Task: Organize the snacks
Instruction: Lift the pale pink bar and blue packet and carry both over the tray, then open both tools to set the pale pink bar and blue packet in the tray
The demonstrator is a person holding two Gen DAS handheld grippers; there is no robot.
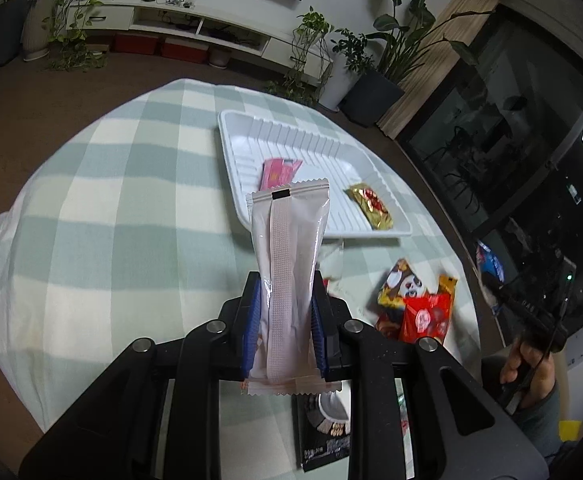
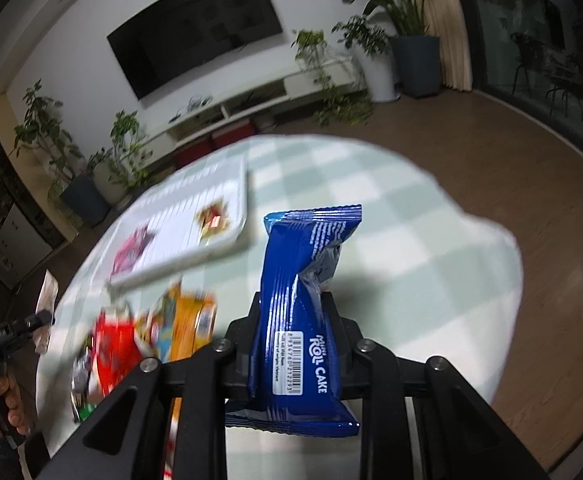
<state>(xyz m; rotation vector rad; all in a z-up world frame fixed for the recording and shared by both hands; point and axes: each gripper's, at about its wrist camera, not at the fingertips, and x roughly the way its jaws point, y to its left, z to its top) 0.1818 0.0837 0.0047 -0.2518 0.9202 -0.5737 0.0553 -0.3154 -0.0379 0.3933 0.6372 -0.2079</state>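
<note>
Two snack packets held up over a checked counter, a part-filled tray behind.

The round counter in green-and-white checked cloth [image 1: 103, 184] carries a white ribbed plastic tray [image 1: 291, 136] at 12 o'clock, holding a pink packet [image 1: 277, 171] and a gold foil packet [image 1: 371, 206]. Loose panda-print and red packets [image 1: 415, 300] lie at 3 o'clock. The right hand-held gripper [image 2: 297, 312] pinches a glossy blue wrapper [image 2: 305, 300] reading "MINI ROLL CAKE", with a barcode. The left hand-held gripper [image 1: 285, 308] pinches a pale pink wrapper [image 1: 287, 276], seam side up, with no legible print.
</note>
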